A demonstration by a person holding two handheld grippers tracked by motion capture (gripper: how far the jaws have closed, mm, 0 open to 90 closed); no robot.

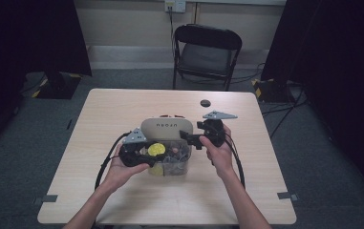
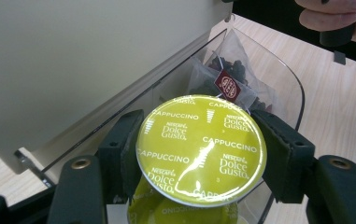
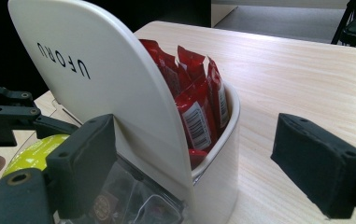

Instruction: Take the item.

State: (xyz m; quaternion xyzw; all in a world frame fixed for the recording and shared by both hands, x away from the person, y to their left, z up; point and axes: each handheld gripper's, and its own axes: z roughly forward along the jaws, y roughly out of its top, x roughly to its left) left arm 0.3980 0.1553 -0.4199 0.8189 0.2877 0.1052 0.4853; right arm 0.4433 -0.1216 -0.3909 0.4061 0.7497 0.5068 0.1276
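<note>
Holding a coffee capsule (image 2: 200, 149) over the clear bin (image 2: 285, 81), left gripper (image 2: 203, 154) clamped on it. Right gripper (image 3: 213, 163), at the organizer's 3 o'clock, jaws apart, grips nothing. Capsule looks not yet dropped; release remains.

one organizer box (image 1: 166, 128), two yellow-green coffee capsules (image 2: 199, 149), one folding chair (image 1: 207, 53), two claws (image 1: 141, 153)

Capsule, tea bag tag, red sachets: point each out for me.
Capsule (image 2: 200, 148), left gripper view, middle of its green foil lid.
Tea bag tag (image 2: 227, 85), left gripper view, centre of the dark red label.
Red sachets (image 3: 199, 112), right gripper view, on the barcode face.
</note>
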